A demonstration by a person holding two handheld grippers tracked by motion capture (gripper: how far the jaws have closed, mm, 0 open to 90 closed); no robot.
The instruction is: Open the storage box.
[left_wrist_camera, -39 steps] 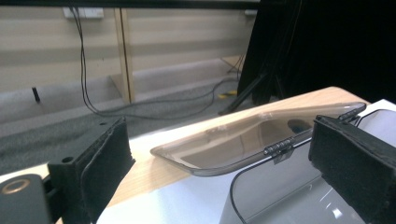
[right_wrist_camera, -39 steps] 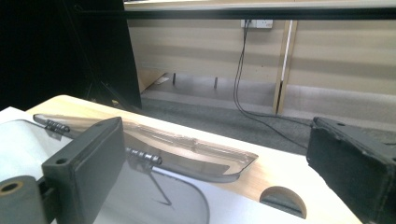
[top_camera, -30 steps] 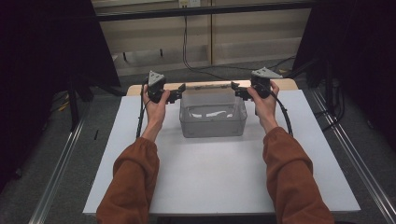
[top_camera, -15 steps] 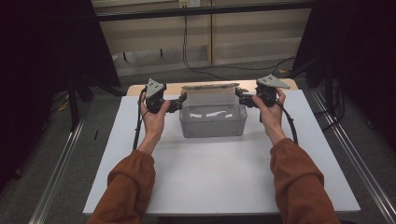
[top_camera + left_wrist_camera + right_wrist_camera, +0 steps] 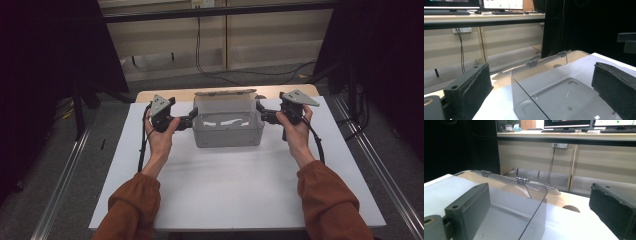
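Since a second ago the clear lid point(image 5: 225, 93) of the clear plastic box point(image 5: 227, 127) is standing raised at the back hinges, and in the high view the left tongs point(image 5: 189, 123) and right tongs point(image 5: 263, 116) are sitting released at the box's two ends on the white surface point(image 5: 235, 190). In the left gripper view the jaws are gaping around the box's end wall point(image 5: 529, 100). In the right gripper view the jaws are likewise spread around the other end wall point(image 5: 534, 215), with the hinges point(image 5: 522, 180) beyond.
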